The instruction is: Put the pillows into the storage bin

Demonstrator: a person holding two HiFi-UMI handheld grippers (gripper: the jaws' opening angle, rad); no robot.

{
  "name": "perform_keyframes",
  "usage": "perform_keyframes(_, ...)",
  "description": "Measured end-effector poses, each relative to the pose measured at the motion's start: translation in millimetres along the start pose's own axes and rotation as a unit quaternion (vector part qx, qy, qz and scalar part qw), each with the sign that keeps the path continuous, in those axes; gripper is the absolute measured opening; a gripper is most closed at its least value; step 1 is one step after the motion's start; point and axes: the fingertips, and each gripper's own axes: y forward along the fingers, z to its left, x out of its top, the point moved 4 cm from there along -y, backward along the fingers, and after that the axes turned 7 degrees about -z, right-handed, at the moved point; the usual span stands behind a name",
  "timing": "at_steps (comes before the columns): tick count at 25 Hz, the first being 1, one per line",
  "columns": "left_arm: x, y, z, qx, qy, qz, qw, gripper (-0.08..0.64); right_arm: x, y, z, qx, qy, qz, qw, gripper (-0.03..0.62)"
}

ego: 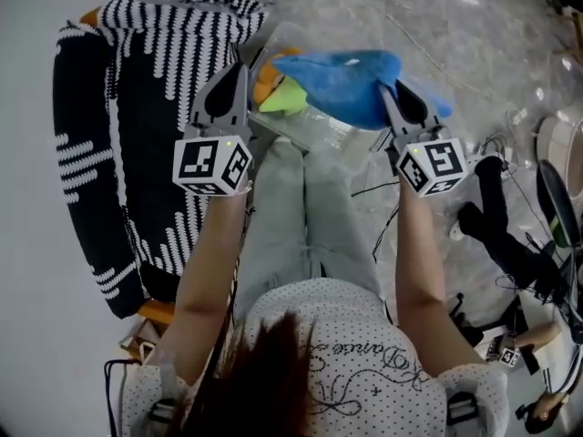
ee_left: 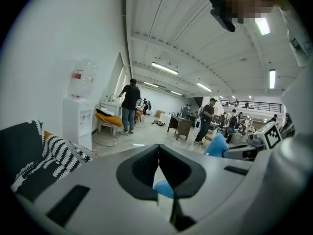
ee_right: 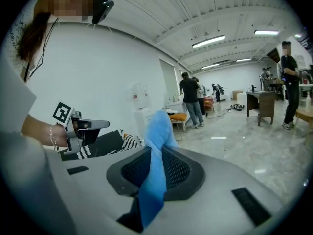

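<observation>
Blue plush pillow (ego: 351,80) is held just above the clear storage bin (ego: 314,133), a fold clamped in the right gripper (ego: 390,94). The left gripper (ego: 240,71), jaws shut, is beside it. Lowering and release are called for next. The striped pillow (ego: 137,135) left of the bin awaits.

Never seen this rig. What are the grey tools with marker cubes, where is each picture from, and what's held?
No robot here: a person holds a pinching tool in each hand, each with two fingers. The head view looks down from a camera on the person's head; the other two come from cameras riding on each tool, looking along its fingers. The right gripper is clamped on a blue pillow with green and orange parts. The left gripper is shut beside that pillow; whether it pinches cloth is unclear. A black-and-white striped cushion lies at the left, over pale floor.
</observation>
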Motion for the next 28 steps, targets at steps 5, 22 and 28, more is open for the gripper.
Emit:
perform_keyframes(5, -53, 13, 7, -0.016, -0.002, 0.029, 0.9995, 0.005, -61, 3, -14, -0.009, -0.016, 0.031, 0.999, 0.074)
perform_keyframes(22, -269, 29, 0, -0.028, -0.013, 0.134, 0.9905, 0.003, -342, 33, -44, 0.12, -0.101, 0.273, 0.949, 0.077)
perform_keyframes(28, -338, 45, -1, -0.019, -0.03, 0.171, 0.9846, 0.005, -436, 36, -56, 0.176, -0.126, 0.354, 0.91, 0.075)
